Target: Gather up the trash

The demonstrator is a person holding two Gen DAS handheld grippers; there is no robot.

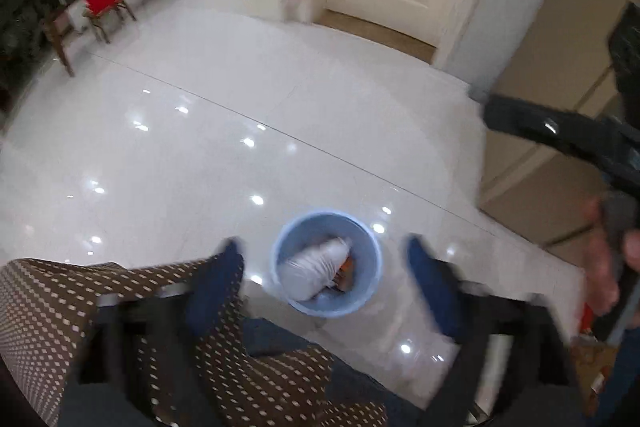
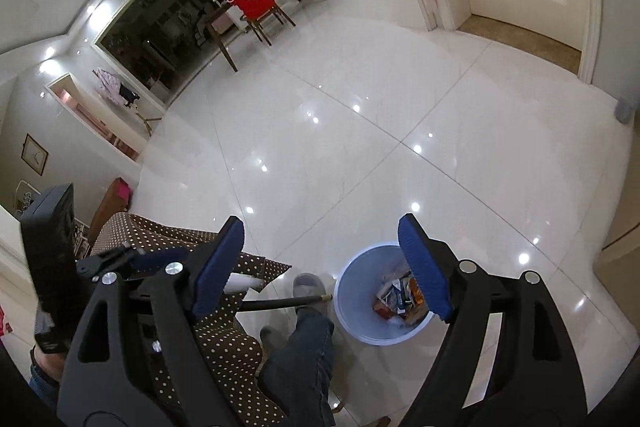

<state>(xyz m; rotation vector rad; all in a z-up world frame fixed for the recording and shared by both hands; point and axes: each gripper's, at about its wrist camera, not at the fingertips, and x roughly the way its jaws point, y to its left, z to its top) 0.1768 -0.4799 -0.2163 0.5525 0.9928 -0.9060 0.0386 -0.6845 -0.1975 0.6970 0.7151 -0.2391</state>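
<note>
Below, betw. the wide-open empty left gripper (image 1: 324, 255), round light-blue plastic bin (image 1: 326, 265) w/ white crumpled bag (image 1: 316, 273) sits on glossy white tile floor (image 1: 240, 147). Right gripper (image 2: 320, 259) also wide, empty, bin under its right finger.

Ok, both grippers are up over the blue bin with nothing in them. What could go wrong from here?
1. The blue bin stands free on glossy floor tile; a nudge from the person's slippered foot beside it could slide or tip it.
2. The white bag already fills much of the bin, so further trash may bounce out.
3. The left wrist view is motion-blurred, so aiming the left gripper now is unreliable.
</note>
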